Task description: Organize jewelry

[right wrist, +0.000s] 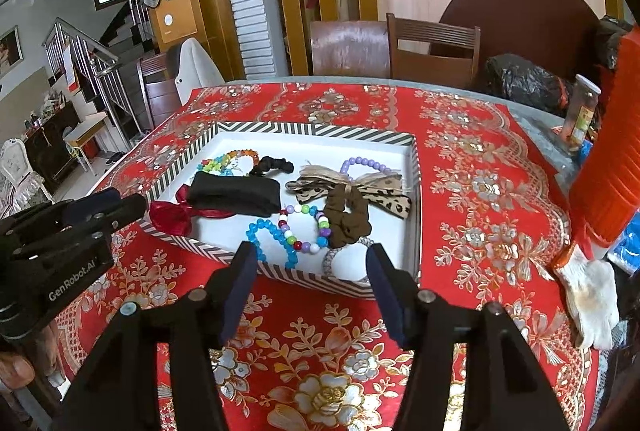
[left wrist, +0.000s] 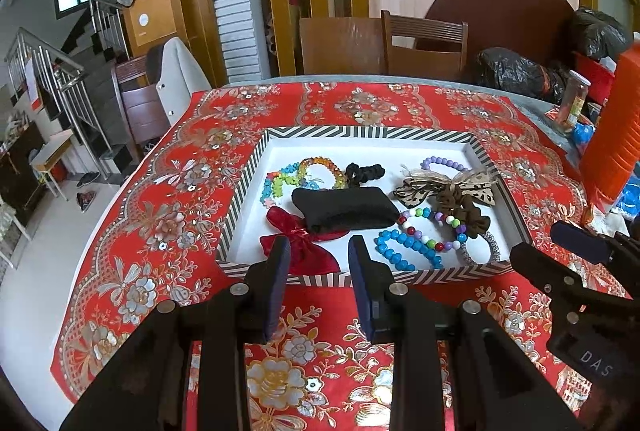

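A striped-rim tray (left wrist: pixel 328 132) (right wrist: pixel 304 129) on the red floral cloth holds jewelry and hair pieces: a black pouch (left wrist: pixel 346 208) (right wrist: pixel 236 193), a red bow (left wrist: pixel 300 245) (right wrist: pixel 172 215), a blue bead bracelet (left wrist: pixel 404 251) (right wrist: pixel 272 237), a multicolour bead bracelet (left wrist: pixel 434 227) (right wrist: pixel 304 227), a brown scrunchie (left wrist: pixel 464 211) (right wrist: pixel 348 215), a leopard bow (left wrist: pixel 448 187) (right wrist: pixel 352 187). My left gripper (left wrist: pixel 319 249) is open and empty, just in front of the tray's near rim by the red bow. My right gripper (right wrist: pixel 311 255) is open and empty over the near rim by the bracelets.
A purple bead bracelet (left wrist: pixel 444 163), rainbow bracelets (left wrist: pixel 304 173) and a black scrunchie (left wrist: pixel 364 171) lie at the tray's back. A jar (left wrist: pixel 574 101), black bags (left wrist: pixel 516 71), an orange object (left wrist: pixel 612 151) and a white glove (right wrist: pixel 590 295) sit at the right. Chairs stand behind the table.
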Demonstrator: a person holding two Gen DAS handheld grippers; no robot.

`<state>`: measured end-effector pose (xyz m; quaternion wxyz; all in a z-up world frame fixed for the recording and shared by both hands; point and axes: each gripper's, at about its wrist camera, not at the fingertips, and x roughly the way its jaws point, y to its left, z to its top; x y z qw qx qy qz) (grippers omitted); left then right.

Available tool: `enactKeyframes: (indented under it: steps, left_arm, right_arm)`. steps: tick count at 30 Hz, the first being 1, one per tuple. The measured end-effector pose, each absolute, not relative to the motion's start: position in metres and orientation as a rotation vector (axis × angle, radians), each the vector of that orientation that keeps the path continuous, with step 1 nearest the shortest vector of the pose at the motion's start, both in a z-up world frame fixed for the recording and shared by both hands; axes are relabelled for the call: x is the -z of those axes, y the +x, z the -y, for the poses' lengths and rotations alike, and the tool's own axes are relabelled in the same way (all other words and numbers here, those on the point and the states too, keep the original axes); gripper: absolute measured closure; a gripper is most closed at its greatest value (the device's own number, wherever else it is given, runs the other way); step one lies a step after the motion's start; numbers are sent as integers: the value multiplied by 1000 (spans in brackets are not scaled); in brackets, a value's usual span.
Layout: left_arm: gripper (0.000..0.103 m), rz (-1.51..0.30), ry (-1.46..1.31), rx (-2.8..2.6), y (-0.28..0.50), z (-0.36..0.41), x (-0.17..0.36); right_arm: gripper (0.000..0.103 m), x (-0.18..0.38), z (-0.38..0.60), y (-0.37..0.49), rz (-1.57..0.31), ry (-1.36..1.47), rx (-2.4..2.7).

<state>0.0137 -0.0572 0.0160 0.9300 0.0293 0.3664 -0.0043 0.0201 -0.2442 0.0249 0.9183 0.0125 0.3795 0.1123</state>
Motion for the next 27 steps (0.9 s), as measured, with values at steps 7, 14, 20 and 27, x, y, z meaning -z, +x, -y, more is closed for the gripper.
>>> enactKeyframes:
  steps: [7,14,20,27]
  left_arm:
    - [59,-748,62,12,12,59,-18]
    - [59,-749,62,13,13,61,-19]
    - [59,-750,62,16,13,63,-20]
    - [59,-744,63,23,12,64,-21]
  right_arm:
    - [41,-25,244,20,-778,26,-231]
    - [41,-27,244,20,-778,31,-232]
    - [41,-28,244,20,-780,31,-233]
    - [40,-25,243,20,-782,27,-240]
